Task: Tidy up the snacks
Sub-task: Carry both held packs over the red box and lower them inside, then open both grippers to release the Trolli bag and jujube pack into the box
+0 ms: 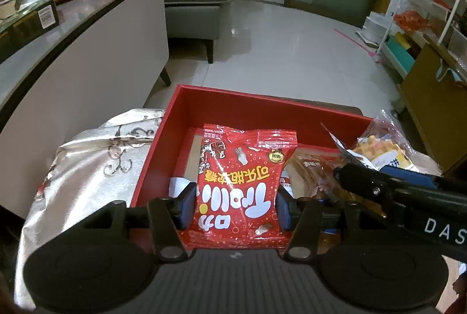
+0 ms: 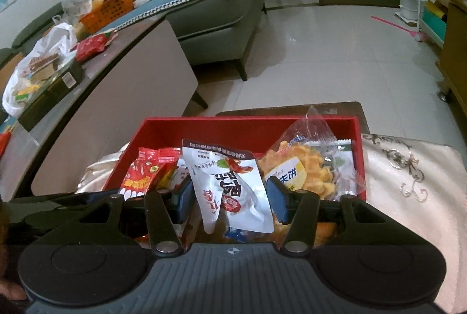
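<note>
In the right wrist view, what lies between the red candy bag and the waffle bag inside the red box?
A white snack pouch lies between the red candy bag and waffle bag, held between the right gripper fingers.

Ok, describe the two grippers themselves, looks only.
Both match: the left gripper and right gripper have black linkage arms with silver pivot pins, blue finger pads, and a ribbed grey body flanked by round black discs. White "DAS" lettering marks one housing. No cables visible.
</note>
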The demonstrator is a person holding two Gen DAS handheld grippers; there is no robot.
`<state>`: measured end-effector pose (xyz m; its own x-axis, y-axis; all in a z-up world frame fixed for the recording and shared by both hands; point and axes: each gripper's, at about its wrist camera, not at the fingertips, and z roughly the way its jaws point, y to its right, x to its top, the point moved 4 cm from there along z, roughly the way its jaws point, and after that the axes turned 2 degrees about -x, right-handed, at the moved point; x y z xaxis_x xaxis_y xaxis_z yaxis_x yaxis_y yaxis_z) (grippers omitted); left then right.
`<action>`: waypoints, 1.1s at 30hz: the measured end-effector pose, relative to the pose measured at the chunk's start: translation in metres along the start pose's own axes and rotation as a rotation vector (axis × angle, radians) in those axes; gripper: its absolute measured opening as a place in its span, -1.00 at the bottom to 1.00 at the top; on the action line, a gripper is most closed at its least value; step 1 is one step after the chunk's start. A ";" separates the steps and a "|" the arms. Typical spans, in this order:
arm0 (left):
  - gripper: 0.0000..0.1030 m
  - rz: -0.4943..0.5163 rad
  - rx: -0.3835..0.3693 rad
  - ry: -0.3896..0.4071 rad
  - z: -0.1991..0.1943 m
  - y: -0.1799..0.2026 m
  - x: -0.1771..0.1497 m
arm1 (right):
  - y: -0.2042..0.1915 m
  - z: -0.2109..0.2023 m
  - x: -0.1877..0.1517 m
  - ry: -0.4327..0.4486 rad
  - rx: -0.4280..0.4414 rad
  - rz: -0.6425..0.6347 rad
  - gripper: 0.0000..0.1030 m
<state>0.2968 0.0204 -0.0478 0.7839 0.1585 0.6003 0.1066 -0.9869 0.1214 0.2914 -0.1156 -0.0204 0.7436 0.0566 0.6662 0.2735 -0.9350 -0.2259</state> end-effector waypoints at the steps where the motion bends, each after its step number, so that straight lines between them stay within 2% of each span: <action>1: -0.08 -0.005 0.000 0.000 0.000 -0.001 0.000 | -0.001 0.000 0.001 0.000 -0.004 -0.009 0.20; 7: 0.02 -0.004 0.005 -0.001 -0.003 0.001 0.002 | 0.002 -0.006 0.004 0.016 -0.007 0.001 0.25; 9: 0.15 0.005 -0.002 0.008 -0.005 0.002 0.003 | 0.003 -0.009 0.007 0.035 -0.017 0.007 0.41; 11: 0.16 0.015 -0.005 0.015 -0.008 0.005 0.004 | 0.004 -0.012 0.009 0.045 -0.011 0.014 0.48; 21: 0.16 0.024 -0.018 0.030 -0.018 0.006 0.004 | -0.001 -0.019 0.013 0.066 -0.020 0.003 0.48; 28: 0.17 0.010 -0.103 0.024 -0.031 0.016 0.002 | 0.002 -0.035 0.016 0.085 -0.042 0.014 0.49; 33: 0.17 0.023 -0.086 0.039 -0.041 0.020 0.000 | 0.006 -0.044 0.014 0.092 -0.057 0.024 0.50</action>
<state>0.2739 0.0017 -0.0132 0.7612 0.1384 0.6336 0.0345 -0.9842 0.1735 0.2765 -0.1360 0.0191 0.6898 0.0040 0.7239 0.2192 -0.9542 -0.2037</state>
